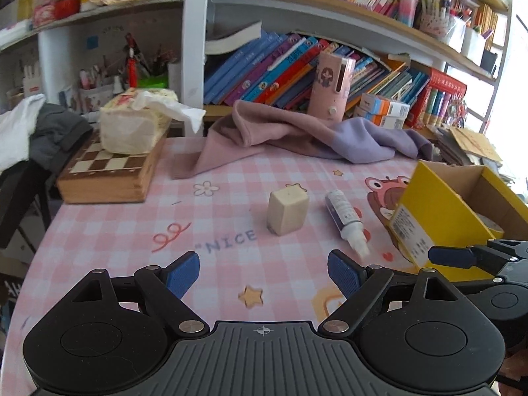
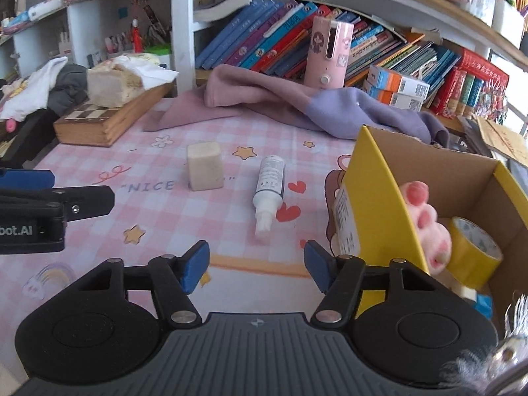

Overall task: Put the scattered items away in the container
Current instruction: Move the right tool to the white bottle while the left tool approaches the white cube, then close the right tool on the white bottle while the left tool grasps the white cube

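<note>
A cream block (image 1: 287, 210) (image 2: 204, 166) stands upright on the pink checked tablecloth. A white bottle (image 1: 345, 219) (image 2: 269, 188) lies on its side just right of it. Further right is the open yellow cardboard box (image 1: 439, 217) (image 2: 379, 198), holding a pink paw plush (image 2: 425, 224) and a yellow tape roll (image 2: 475, 250). My left gripper (image 1: 263, 274) hovers open in front of the block with nothing between its pads. My right gripper (image 2: 257, 265) is open and empty too, in front of the bottle and close to the box's near corner.
A pink and purple cloth (image 1: 297, 138) lies bunched at the back of the table. A wooden chessboard case (image 1: 109, 175) with a tissue pack (image 1: 132, 125) on it sits at the back left. A pink cylinder (image 1: 333, 89) stands before shelves of books.
</note>
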A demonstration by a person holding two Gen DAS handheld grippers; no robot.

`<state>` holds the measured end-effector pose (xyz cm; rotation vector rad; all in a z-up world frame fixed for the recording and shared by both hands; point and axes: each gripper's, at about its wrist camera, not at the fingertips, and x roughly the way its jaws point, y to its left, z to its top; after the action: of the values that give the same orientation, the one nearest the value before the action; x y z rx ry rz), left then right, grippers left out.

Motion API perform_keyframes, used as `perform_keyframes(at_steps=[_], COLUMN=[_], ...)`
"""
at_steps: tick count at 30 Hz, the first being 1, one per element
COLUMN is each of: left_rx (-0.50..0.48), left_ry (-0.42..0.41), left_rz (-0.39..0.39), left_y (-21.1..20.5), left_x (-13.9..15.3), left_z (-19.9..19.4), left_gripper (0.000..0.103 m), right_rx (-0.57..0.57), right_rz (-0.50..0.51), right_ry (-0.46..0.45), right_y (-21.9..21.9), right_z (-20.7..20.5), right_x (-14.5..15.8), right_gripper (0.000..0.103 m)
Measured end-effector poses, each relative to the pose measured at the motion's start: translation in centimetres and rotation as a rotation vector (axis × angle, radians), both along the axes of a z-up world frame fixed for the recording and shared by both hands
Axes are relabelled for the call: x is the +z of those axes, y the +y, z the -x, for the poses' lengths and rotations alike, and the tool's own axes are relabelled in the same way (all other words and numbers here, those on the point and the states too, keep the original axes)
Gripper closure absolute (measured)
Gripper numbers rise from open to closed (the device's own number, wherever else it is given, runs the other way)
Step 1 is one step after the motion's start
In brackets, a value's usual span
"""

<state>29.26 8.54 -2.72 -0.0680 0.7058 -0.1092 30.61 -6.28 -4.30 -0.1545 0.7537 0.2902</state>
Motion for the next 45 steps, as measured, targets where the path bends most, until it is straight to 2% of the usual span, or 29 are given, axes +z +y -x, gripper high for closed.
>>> perform_keyframes(at_steps=[8, 16, 19, 22, 23, 24, 29, 35, 36, 37, 38, 42, 45], left_rx=[-0.061, -0.107, -0.112, -0.105, -0.105, -0.11, -0.111, -0.068, -0.061, -0.055, -0.05, -0.041, -0.029], left_ry=[0.049, 0.067, 0.075, 0.09, 0.098, 0.101, 0.097, 0.101, 0.103, 0.104, 0.104, 0.101, 0.088], left_rz=[-0.021, -0.003, -0.012, -0.008, 0.001, 0.018, 0.038, 0.036, 0.036, 0.038, 0.04, 0.045, 0.057], left_y=[-1.2, -2.6, -3.2, -3.3, -3.3, -3.1, -2.4, -0.6, -0.3, 0.0, 0.2, 0.6, 0.8], left_x=[-2.8, -4.8, -5.5, -6.2, -6.4, -6.6, -6.4, -5.8, -5.7, -5.6, -5.6, -5.1, -4.3], left_z=[-7.0, -11.7, -13.0, -14.0, -14.2, -14.3, -14.2, -13.3, -13.0, -12.8, -12.5, -11.2, -10.0], left_gripper=[0.018, 0.019, 0.025, 0.043, 0.053, 0.057, 0.068, 0.072, 0.073, 0.073, 0.074, 0.075, 0.076], right_rx=[-0.065, -0.091, -0.103, -0.115, -0.119, -0.123, -0.134, -0.128, -0.127, -0.12, -0.111, -0.1, -0.074], right_rz=[-0.017, 0.0, 0.006, 0.01, 0.01, 0.009, 0.01, -0.017, -0.021, -0.023, -0.025, -0.04, -0.049], right_ry=[0.081, 0.112, 0.117, 0.118, 0.119, 0.12, 0.118, 0.116, 0.116, 0.114, 0.113, 0.128, 0.098], right_y=[1.1, 2.2, 2.4, 2.6, 2.6, 2.6, 2.5, 2.3, 2.2, 2.2, 2.3, 2.3, 2.3], right_z=[-5.7, -9.0, -9.9, -10.8, -11.0, -11.3, -12.5, -13.4, -13.4, -13.5, -13.4, -13.2, -12.0], right_x=[-2.1, -3.9, -4.4, -4.8, -4.9, -5.0, -5.4, -5.5, -5.5, -5.5, -5.4, -5.1, -4.2], right_gripper=[0.044, 0.046, 0.046, 0.046, 0.046, 0.046, 0.048, 0.055, 0.06, 0.07, 0.072, 0.072, 0.072])
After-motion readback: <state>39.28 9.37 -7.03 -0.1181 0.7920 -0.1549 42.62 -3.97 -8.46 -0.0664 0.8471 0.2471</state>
